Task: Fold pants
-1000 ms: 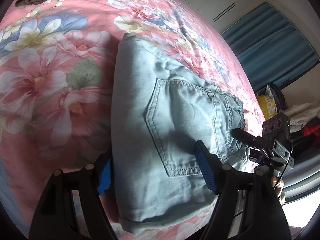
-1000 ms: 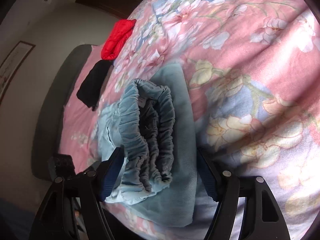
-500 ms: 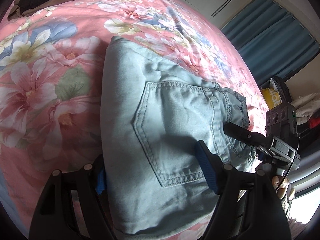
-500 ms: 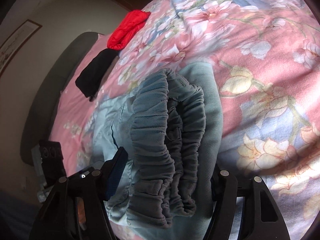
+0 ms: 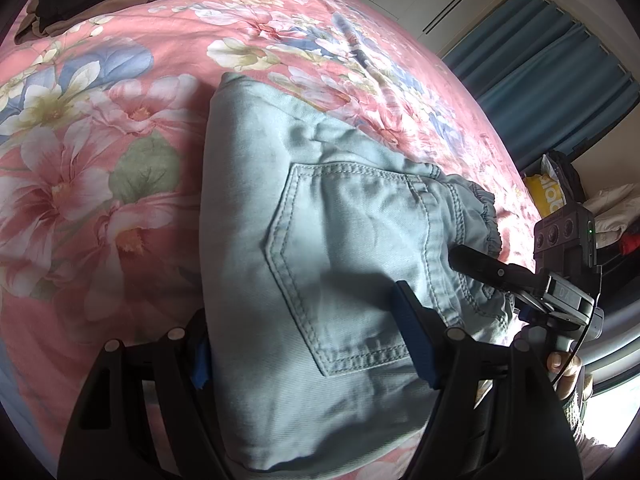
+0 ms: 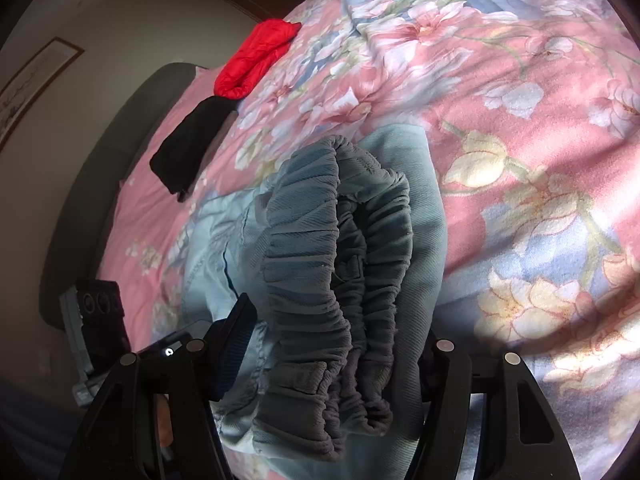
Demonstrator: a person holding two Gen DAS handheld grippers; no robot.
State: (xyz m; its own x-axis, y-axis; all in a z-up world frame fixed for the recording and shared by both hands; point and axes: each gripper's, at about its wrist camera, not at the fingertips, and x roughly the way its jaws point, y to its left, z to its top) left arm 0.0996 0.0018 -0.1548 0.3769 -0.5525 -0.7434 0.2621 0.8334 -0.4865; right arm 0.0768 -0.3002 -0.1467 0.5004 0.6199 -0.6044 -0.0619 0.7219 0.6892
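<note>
Over on the left, the left tool sat spread wide across the folded end of the pale blue pants, one pad tucked under the left edge, the other resting on top by the back pocket; whether it was squeezing, hard to tell. The pants lay folded in a bundle on the flowered bed cover. And on the right, the right tool straddled the gathered waistband, jaws closing around it, the right pad hidden behind cloth. A red jacket lay far back.
</note>
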